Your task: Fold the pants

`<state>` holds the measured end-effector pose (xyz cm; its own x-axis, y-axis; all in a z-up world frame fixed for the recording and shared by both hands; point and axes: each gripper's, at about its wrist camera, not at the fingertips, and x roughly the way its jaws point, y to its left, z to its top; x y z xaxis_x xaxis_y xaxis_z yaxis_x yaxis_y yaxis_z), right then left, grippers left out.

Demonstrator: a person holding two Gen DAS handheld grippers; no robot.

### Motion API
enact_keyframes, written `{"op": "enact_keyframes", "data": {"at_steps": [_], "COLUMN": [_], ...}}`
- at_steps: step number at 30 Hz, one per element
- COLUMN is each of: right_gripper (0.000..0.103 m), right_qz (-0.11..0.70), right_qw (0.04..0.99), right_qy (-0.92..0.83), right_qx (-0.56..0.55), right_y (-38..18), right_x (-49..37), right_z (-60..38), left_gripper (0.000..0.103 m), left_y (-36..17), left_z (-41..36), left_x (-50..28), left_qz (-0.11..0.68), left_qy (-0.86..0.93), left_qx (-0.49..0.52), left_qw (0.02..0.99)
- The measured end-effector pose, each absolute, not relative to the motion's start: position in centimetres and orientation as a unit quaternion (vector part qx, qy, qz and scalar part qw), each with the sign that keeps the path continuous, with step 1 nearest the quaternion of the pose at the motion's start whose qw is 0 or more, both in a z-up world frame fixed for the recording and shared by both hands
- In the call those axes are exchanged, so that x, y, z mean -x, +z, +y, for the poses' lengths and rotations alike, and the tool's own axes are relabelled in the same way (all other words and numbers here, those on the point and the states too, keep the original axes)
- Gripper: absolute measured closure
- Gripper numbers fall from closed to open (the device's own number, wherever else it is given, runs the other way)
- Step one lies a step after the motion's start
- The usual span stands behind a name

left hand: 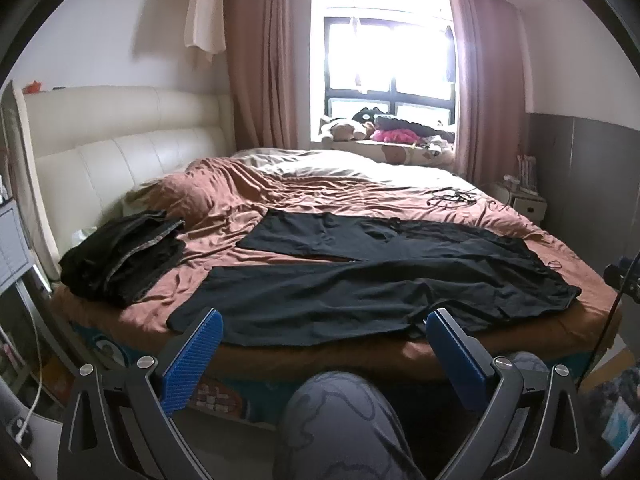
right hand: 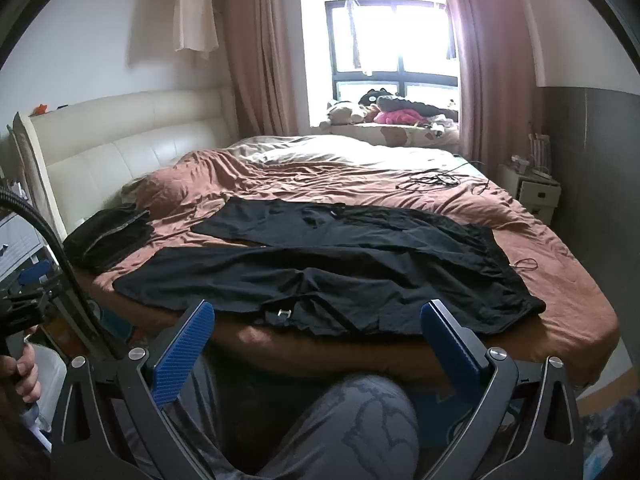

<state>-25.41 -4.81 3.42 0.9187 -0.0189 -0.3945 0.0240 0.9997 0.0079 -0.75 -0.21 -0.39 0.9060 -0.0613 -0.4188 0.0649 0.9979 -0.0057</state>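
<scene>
Closest of all, a knee in grey patterned trousers (left hand: 340, 412) sits between the blue pads of the left hand-held gripper (left hand: 324, 324), whose jaws stand wide apart with nothing between them. It hangs in front of the near edge of the bed (left hand: 360, 360), short of the cloth. Beside it the right hand-held gripper (right hand: 318, 318) is just as widely spread and holds nothing, also hanging just off the mattress edge, with the other knee (right hand: 360, 424) below it.

Spread flat across the near half of the brown bedspread lie the black pants (left hand: 360, 292), the waist end toward the right and the two legs running left, parted by a thin wedge of brown sheet. The nearer leg reaches the mattress edge, and a small metal clasp (right hand: 283, 313) shows on the fabric there.

To the left, apart from the pants, a pile of folded dark clothes (left hand: 120, 256) sits near the cream padded headboard (left hand: 120, 148). Farther back a tangle of black cable (left hand: 452, 199) lies on the sheet, and soft toys (left hand: 348, 128) crowd the window ledge between pink curtains (left hand: 264, 60).
</scene>
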Motion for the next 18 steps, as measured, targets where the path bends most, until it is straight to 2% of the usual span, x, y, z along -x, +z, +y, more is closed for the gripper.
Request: {"op": "enact_keyframes", "data": {"at_steps": [18], "right_gripper": [0.0], "right_qz": [0.238], "right_qw": [0.97], "right_qy": [-0.036], "right_qx": [-0.021], "right_y": [2.7], "right_x": [19.2], "right_z": [-7.0], "left_gripper": [0.0], "left_y": [-2.2], "left_z": [0.7], "left_x": [-6.0], "left_qz": [0.267], "left_qy": [-0.035], "left_qx": [0.006], "left_qw": [0.963]}}
